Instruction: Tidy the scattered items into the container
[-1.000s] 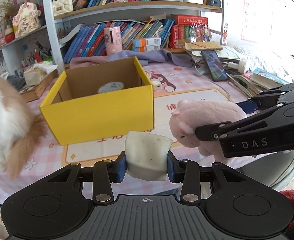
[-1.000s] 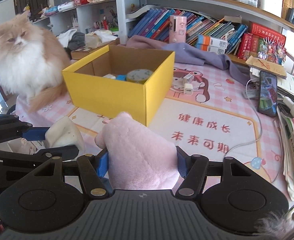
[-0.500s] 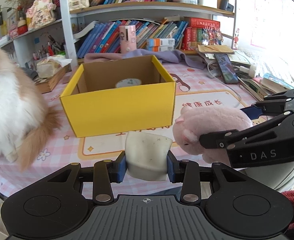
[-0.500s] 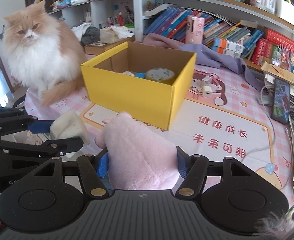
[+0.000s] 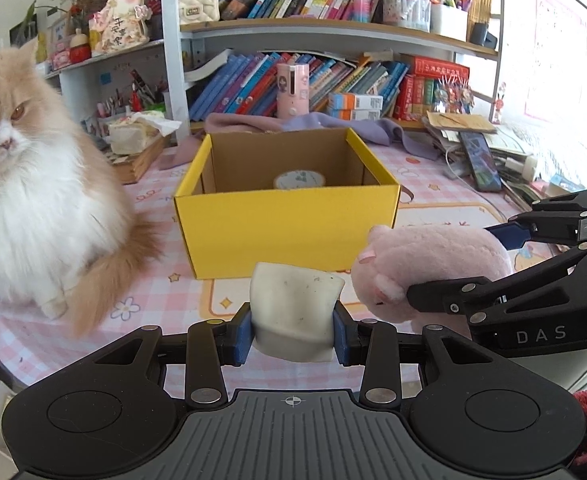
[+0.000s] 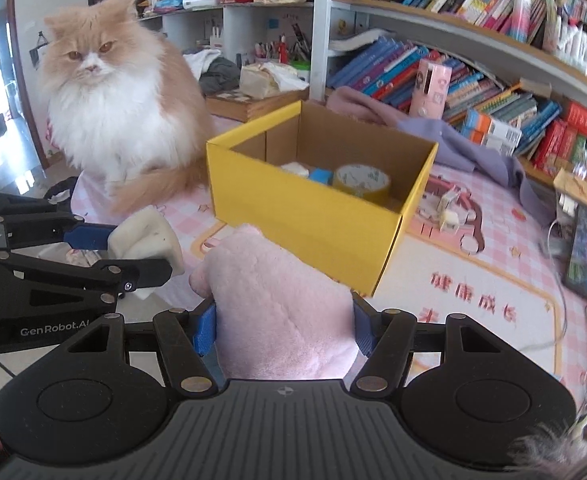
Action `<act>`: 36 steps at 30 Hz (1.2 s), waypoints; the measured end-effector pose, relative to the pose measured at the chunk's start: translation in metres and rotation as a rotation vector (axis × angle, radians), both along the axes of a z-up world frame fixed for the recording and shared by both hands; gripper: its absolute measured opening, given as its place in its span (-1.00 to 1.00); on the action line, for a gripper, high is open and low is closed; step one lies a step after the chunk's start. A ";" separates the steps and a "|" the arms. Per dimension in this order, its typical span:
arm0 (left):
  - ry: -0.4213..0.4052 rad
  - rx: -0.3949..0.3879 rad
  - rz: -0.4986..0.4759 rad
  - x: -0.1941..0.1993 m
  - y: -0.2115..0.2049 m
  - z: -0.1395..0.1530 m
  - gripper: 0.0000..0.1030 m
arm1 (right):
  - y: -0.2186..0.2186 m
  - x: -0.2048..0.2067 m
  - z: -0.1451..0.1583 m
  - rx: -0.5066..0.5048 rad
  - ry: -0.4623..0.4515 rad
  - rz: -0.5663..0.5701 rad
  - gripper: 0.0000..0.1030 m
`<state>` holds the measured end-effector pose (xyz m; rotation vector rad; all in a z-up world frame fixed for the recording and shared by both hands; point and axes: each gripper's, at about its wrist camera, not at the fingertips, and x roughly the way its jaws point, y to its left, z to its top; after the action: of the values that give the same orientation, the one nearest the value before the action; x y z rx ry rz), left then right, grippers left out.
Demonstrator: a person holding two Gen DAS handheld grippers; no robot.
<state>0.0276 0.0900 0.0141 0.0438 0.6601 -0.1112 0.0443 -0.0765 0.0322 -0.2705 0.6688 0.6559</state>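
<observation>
My left gripper (image 5: 293,330) is shut on a cream-white soft block (image 5: 295,312), held in front of the yellow cardboard box (image 5: 289,224). My right gripper (image 6: 283,330) is shut on a pink plush toy (image 6: 281,312), held just right of the left one, near the box's front corner. The block also shows in the right wrist view (image 6: 145,236), and the plush in the left wrist view (image 5: 429,264). The box (image 6: 313,220) stands open on the pink mat and holds a roll of tape (image 6: 361,180), a blue piece and a white piece.
A fluffy orange-and-white cat (image 6: 109,112) sits on the table just left of the box. A small white charger (image 6: 449,210) lies right of the box. A phone (image 6: 583,252), cables and books are at the right edge. Bookshelves stand behind.
Both grippers, still holding their items, have swung left and back a little from the box. The cat has come fully into view at the left.
</observation>
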 end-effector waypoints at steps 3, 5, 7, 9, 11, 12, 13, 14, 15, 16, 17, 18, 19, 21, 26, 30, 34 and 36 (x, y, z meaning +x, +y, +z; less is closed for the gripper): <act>-0.030 0.000 -0.006 0.007 0.000 0.007 -0.27 | 0.000 0.010 0.008 0.015 -0.034 -0.015 0.20; -0.051 0.007 -0.009 0.014 0.001 0.013 -0.27 | 0.001 0.016 0.014 0.021 -0.055 -0.013 0.20; -0.070 0.012 -0.011 0.022 0.002 0.019 -0.27 | 0.004 0.024 0.020 0.027 -0.077 -0.007 0.20; -0.089 0.015 -0.009 0.032 0.003 0.025 -0.27 | 0.006 0.033 0.026 0.037 -0.097 -0.001 0.20; -0.102 0.017 -0.007 0.043 0.004 0.030 -0.27 | 0.008 0.044 0.032 0.049 -0.117 0.005 0.20; -0.108 0.019 -0.006 0.048 0.004 0.032 -0.27 | 0.009 0.051 0.034 0.055 -0.126 0.008 0.20; -0.111 0.023 -0.005 0.055 0.004 0.034 -0.27 | 0.010 0.058 0.036 0.060 -0.133 0.009 0.20; -0.112 0.026 -0.004 0.061 0.004 0.036 -0.27 | 0.010 0.066 0.038 0.066 -0.138 0.009 0.20; -0.111 0.028 -0.003 0.069 0.004 0.038 -0.27 | 0.011 0.074 0.040 0.071 -0.140 0.010 0.20; -0.111 0.032 -0.004 0.076 0.004 0.040 -0.27 | 0.012 0.082 0.042 0.075 -0.143 0.014 0.20; -0.111 0.039 -0.005 0.085 0.004 0.042 -0.27 | 0.013 0.091 0.044 0.077 -0.148 0.018 0.20; -0.113 0.048 -0.003 0.093 0.004 0.044 -0.27 | 0.014 0.099 0.045 0.080 -0.155 0.022 0.20; -0.114 0.054 0.001 0.101 0.005 0.046 -0.27 | 0.016 0.107 0.045 0.082 -0.157 0.024 0.20; -0.112 0.055 0.011 0.118 0.006 0.050 -0.27 | 0.018 0.124 0.046 0.090 -0.162 0.028 0.20; -0.092 0.094 0.023 0.166 0.009 0.053 -0.27 | 0.032 0.167 0.035 0.067 -0.152 0.049 0.20; -0.026 0.127 0.006 0.212 0.006 0.041 -0.27 | 0.054 0.197 0.012 -0.034 -0.119 0.122 0.21; 0.069 0.130 -0.009 0.256 0.005 0.022 -0.27 | 0.077 0.216 -0.012 -0.142 -0.118 0.227 0.21; 0.127 0.131 -0.023 0.276 0.006 0.012 -0.27 | 0.090 0.224 -0.021 -0.194 -0.111 0.272 0.21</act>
<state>0.3036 0.0956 0.0259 0.1720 0.7933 -0.0931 0.2686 0.0137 0.0114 -0.5812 0.5948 0.8296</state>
